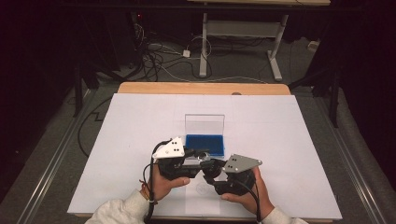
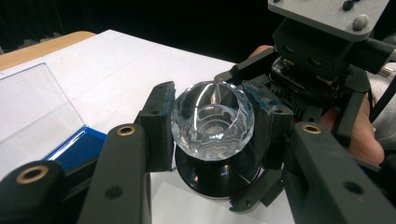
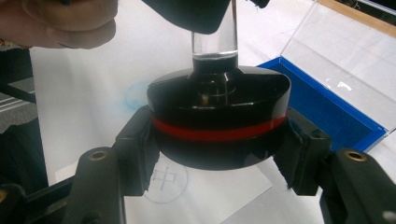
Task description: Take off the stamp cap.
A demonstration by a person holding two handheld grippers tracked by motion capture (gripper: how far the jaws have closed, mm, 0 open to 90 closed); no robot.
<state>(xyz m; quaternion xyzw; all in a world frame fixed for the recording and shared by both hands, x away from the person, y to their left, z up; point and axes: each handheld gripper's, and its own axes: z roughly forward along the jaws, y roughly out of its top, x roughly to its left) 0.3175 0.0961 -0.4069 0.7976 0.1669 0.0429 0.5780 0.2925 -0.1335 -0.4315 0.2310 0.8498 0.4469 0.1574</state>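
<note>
White paper covers the tabletop in the high view, where my left tongs and right tongs meet just in front of an open blue ink pad case, its clear lid upright.

Seen along my left tongs, the pads pinch the faceted clear knob of a stamp, its black base below.

Seen along my right tongs, the pads pinch that black base at its red band, above a faint round blue stamp print on the paper.
</note>
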